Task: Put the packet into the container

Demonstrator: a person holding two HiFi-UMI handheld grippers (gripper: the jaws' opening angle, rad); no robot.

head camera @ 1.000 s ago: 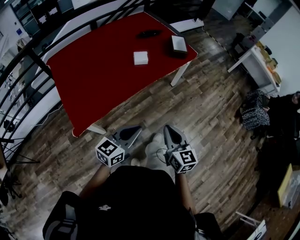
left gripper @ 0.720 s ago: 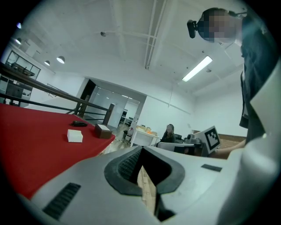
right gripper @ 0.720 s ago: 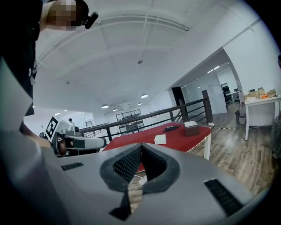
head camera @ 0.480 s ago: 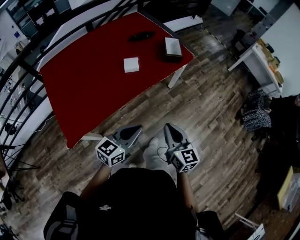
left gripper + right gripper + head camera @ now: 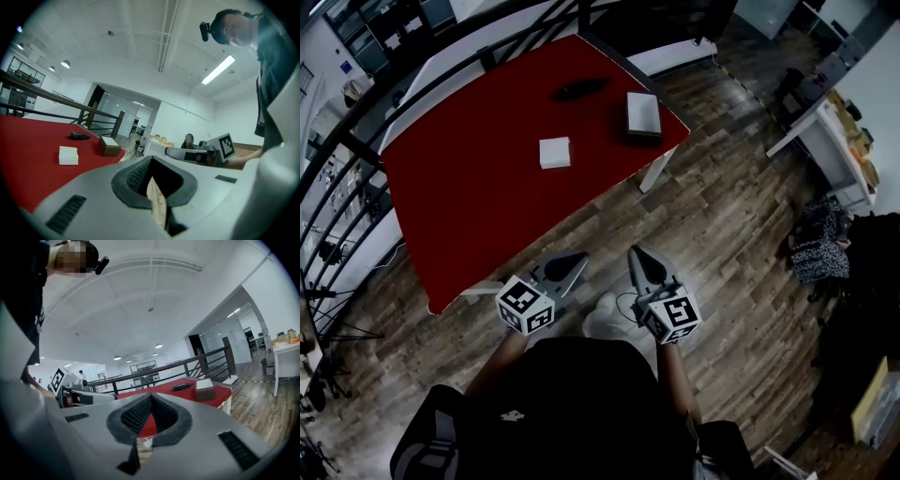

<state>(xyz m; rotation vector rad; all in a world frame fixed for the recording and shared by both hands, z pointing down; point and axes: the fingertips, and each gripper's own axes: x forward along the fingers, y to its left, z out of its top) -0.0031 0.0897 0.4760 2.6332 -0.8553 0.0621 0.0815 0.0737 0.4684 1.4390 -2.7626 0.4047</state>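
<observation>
Left tongs (image 5: 577,257) and right tongs (image 5: 636,253) pressed together, empty, coded square markers (image 5: 678,312) on each, red surface (image 5: 469,197) ahead carrying white packet (image 5: 554,152), container (image 5: 643,114) apart from it

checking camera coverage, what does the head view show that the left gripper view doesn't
Only the head view: the marker cube on the left tool and the table's white leg.
Only the left gripper view: the ceiling strip light and a seated person far off.
Both: the red table, white packet, dark container, black object and right tool.
</observation>
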